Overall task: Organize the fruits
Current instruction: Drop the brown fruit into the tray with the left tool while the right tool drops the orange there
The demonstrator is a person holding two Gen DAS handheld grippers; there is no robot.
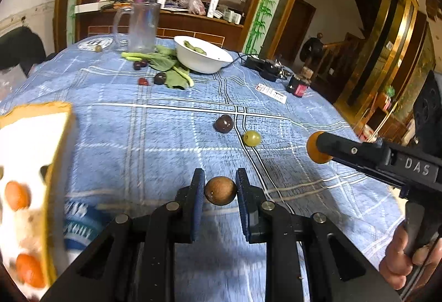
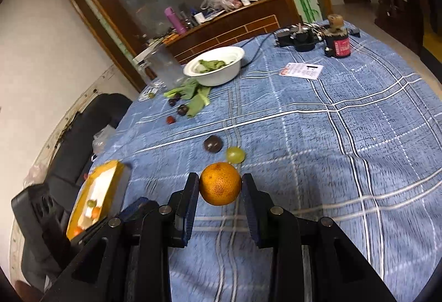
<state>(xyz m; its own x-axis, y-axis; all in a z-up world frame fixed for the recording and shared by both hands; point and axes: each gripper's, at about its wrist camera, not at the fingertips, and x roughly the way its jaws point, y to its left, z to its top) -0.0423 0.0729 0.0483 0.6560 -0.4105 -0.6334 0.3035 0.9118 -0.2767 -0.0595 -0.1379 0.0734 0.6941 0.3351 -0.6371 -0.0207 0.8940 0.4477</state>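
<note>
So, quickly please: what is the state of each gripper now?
Left gripper: closed on the brown round fruit.
Right gripper: closed on the orange.

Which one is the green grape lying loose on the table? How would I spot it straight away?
Start at the blue checked tablecloth, near its middle, ahead of both grippers. Two small round fruits lie side by side there: the green grape is the pale, translucent one, while the dark plum beside it is nearly black.
</note>
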